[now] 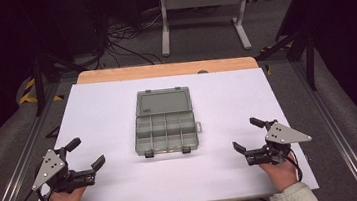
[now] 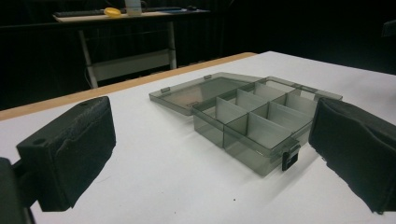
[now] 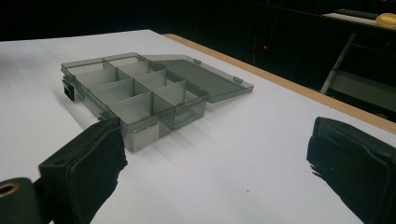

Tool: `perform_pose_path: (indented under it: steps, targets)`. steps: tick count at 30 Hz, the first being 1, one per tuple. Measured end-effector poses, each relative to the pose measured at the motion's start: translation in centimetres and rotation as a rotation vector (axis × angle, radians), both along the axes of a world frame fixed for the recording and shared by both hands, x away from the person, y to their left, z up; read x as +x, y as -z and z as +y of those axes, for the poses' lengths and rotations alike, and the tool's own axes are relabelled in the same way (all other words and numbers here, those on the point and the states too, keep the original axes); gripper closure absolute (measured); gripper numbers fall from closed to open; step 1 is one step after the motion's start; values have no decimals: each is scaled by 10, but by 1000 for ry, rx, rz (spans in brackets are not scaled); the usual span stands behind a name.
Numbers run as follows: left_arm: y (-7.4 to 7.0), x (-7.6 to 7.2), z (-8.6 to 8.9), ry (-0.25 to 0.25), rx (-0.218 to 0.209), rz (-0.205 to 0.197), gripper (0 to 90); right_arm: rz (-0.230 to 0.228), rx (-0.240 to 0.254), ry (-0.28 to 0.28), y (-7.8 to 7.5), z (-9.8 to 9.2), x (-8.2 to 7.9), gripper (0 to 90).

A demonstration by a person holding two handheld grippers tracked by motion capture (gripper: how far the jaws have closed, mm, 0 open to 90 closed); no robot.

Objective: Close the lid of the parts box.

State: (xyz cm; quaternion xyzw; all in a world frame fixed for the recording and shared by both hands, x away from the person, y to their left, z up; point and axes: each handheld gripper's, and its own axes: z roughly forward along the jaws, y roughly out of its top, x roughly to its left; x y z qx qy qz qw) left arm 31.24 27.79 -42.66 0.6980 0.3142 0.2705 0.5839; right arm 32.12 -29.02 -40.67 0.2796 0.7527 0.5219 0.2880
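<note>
- Smoky grey-green translucent plastic forms the organiser box (image 1: 165, 132), which lies at the middle of the white surface (image 1: 107, 113), with its lid (image 1: 162, 102) folded flat open on the side away from the person.
- Inside the box, thin dividers split the tray into small compartments; all that can be seen look empty.
- Two dark latches (image 1: 149, 154) hang off the box's near edge, facing the person, probably because the box was unclasped from that side.
- Left of the box and well apart from it, the left gripper (image 1: 87, 154) rests low over the surface in the person's left hand (image 1: 66, 198), jaws spread wide and grasping nothing.
- Right of the box and equally well apart, the right gripper (image 1: 248, 134) sits in the right hand (image 1: 281, 175), jaws likewise released and empty.
- Both grippers angle inward toward the box, and each gripper view looks between its own black padded jaws at it, so this reads as a ready stance, each hand placed to reach in from its own side.
- Beyond the box, a strip of bare wood (image 1: 163, 70) edges the surface's far side; past that stand a dark floor, loose cables and a pale metal frame (image 1: 202, 7).
</note>
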Motion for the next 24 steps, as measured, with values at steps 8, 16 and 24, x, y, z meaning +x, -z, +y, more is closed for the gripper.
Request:
perform_pose_path:
  steps: [8, 16, 24]
  targets:
    - [-10, 10, -5, 1, 9, 29, 18, 23, 1, -8, -7, 4, 6, 59]
    - [-20, 30, -13, 26, -11, 76, 24, 59, -11, -21, -17, 15, 19, 61]
    - [-28, 47, -15, 43, -3, 92, 24, 82, -34, -28, -29, 20, 36, 69]
